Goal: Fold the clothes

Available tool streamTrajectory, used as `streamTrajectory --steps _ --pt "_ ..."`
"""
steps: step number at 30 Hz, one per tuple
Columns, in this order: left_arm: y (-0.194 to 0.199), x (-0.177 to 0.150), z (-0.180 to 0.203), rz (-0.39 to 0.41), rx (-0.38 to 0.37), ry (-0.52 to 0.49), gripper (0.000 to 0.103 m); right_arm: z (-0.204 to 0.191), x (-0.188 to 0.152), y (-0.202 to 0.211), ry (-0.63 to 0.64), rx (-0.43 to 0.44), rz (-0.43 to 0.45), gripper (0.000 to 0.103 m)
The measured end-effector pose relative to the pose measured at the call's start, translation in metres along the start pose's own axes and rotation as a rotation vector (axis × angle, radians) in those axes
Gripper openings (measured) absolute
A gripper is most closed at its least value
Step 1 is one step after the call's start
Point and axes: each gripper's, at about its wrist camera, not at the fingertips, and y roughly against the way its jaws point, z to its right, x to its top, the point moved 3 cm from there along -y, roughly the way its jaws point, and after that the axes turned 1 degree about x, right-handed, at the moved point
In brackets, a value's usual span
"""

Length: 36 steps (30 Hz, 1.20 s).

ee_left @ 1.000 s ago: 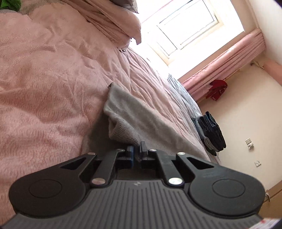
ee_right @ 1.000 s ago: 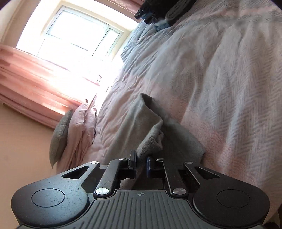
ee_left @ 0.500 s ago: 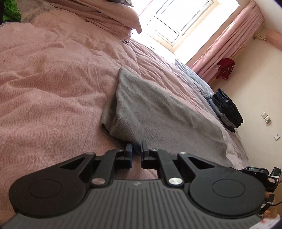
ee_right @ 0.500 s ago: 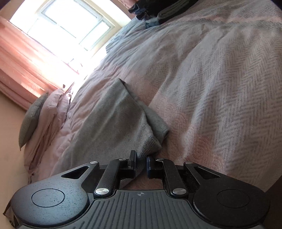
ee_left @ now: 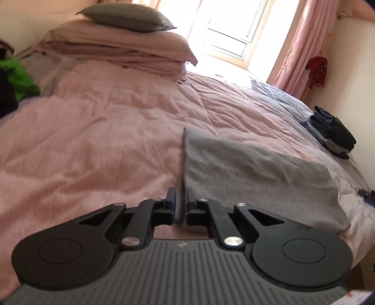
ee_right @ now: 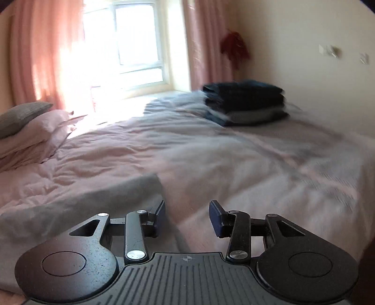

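Observation:
A grey garment [ee_left: 246,169] lies folded flat as a rectangle on the pink bed cover [ee_left: 105,131]. My left gripper [ee_left: 181,201] is at the garment's near left corner, its fingers close together with a strip of the grey cloth between them. In the right wrist view the garment [ee_right: 93,199] lies to the left. My right gripper [ee_right: 186,215] stands open just past the garment's right edge, with only bed cover between its fingers.
A stack of folded dark clothes [ee_left: 332,131] [ee_right: 246,101] sits at the bed's far right near the wall. Pink pillows [ee_left: 121,44] with a grey cushion [ee_left: 126,16] lie at the head. A green item [ee_left: 18,77] lies at the left edge.
Both grippers swung up and levelled out, laying the grey garment flat. The right gripper opened and let go of the cloth. The left stays shut.

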Motion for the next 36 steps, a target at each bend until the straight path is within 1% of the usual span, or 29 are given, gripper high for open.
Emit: streamTrajectory --steps 1,2,4,5,6,8,9,11,12,14,15,17,18,19,20,21,22,23,24,26,27,28,29,30,31,32,33,34,36 --pt "-0.014 0.013 0.014 0.008 -0.009 -0.053 0.004 -0.015 0.006 -0.012 0.036 0.086 -0.001 0.039" --pt "-0.029 0.023 0.028 0.013 -0.038 -0.094 0.004 -0.029 0.010 -0.024 0.061 0.168 0.002 0.039" --pt "-0.059 0.039 0.056 -0.001 -0.082 -0.124 0.011 -0.065 0.014 -0.050 0.146 0.290 -0.012 0.039" --pt "-0.078 0.046 0.073 -0.009 -0.115 -0.148 0.013 -0.084 0.013 -0.063 0.211 0.324 -0.016 0.039" --pt "-0.094 0.050 0.088 -0.019 -0.125 -0.167 0.013 -0.100 0.011 -0.072 0.269 0.334 -0.008 0.039" --pt "-0.125 0.052 0.117 -0.049 -0.170 -0.207 0.014 -0.133 0.001 -0.098 0.412 0.327 -0.022 0.039" --pt "-0.137 0.052 0.130 -0.053 -0.177 -0.226 0.015 -0.144 -0.005 -0.113 0.465 0.321 -0.035 0.039" --pt "-0.163 0.047 0.155 -0.064 -0.189 -0.300 0.016 -0.152 -0.015 -0.142 0.525 0.278 -0.068 0.039" --pt "-0.175 0.043 0.166 -0.071 -0.185 -0.339 0.017 -0.151 -0.018 -0.152 0.524 0.272 -0.078 0.039" --pt "-0.199 0.032 0.177 -0.093 -0.119 -0.420 0.019 -0.133 -0.019 -0.177 0.476 0.246 -0.111 0.041" --pt "-0.207 0.031 0.176 -0.096 -0.100 -0.419 0.022 -0.122 -0.017 -0.184 0.436 0.239 -0.125 0.041" --pt "-0.206 0.037 0.169 -0.114 -0.106 -0.362 0.022 -0.101 -0.010 -0.186 0.366 0.224 -0.133 0.041" --pt "-0.200 0.042 0.167 -0.106 -0.097 -0.341 0.020 -0.093 -0.003 -0.182 0.358 0.217 -0.131 0.041" --pt "-0.193 0.046 0.167 -0.081 -0.100 -0.336 0.016 -0.089 0.003 -0.177 0.358 0.186 -0.124 0.041" --pt "-0.186 0.051 0.169 -0.052 -0.119 -0.340 0.016 -0.084 0.011 -0.171 0.348 0.155 -0.116 0.041" --pt "-0.181 0.055 0.173 -0.040 -0.135 -0.338 0.017 -0.079 0.016 -0.168 0.316 0.159 -0.105 0.041" --pt "-0.180 0.056 0.179 -0.042 -0.159 -0.339 0.017 -0.075 0.022 -0.163 0.274 0.188 -0.098 0.041" --pt "-0.181 0.056 0.188 -0.045 -0.187 -0.351 0.017 -0.072 0.024 -0.163 0.241 0.206 -0.103 0.041" --pt "-0.185 0.052 0.195 -0.050 -0.195 -0.371 0.019 -0.070 0.023 -0.167 0.229 0.203 -0.120 0.041" --pt "-0.204 0.041 0.205 -0.093 -0.143 -0.426 0.021 -0.064 0.012 -0.178 0.272 0.163 -0.157 0.041" --pt "-0.210 0.037 0.200 -0.091 -0.129 -0.421 0.024 -0.058 0.006 -0.180 0.284 0.162 -0.145 0.042" --pt "-0.208 0.039 0.190 -0.087 -0.125 -0.374 0.027 -0.049 0.005 -0.179 0.257 0.167 -0.142 0.044" --pt "-0.204 0.044 0.177 -0.081 -0.102 -0.327 0.027 -0.043 0.008 -0.176 0.223 0.170 -0.148 0.044" --pt "-0.198 0.050 0.161 -0.059 -0.052 -0.316 0.027 -0.037 0.012 -0.170 0.201 0.147 -0.144 0.045" --pt "-0.193 0.055 0.146 -0.020 -0.005 -0.316 0.027 -0.034 0.015 -0.165 0.203 0.080 -0.133 0.044" --pt "-0.188 0.061 0.122 0.000 0.063 -0.301 0.027 -0.031 0.018 -0.160 0.218 0.010 -0.129 0.044" --pt "-0.188 0.064 0.100 -0.027 0.108 -0.266 0.023 -0.027 0.020 -0.153 0.217 -0.021 -0.124 0.044" --pt "-0.188 0.065 0.081 -0.053 0.116 -0.220 0.023 -0.024 0.022 -0.141 0.185 0.011 -0.109 0.044" --pt "-0.173 0.063 0.046 -0.072 0.085 -0.131 0.021 -0.024 0.019 -0.111 0.107 0.139 -0.092 0.044"
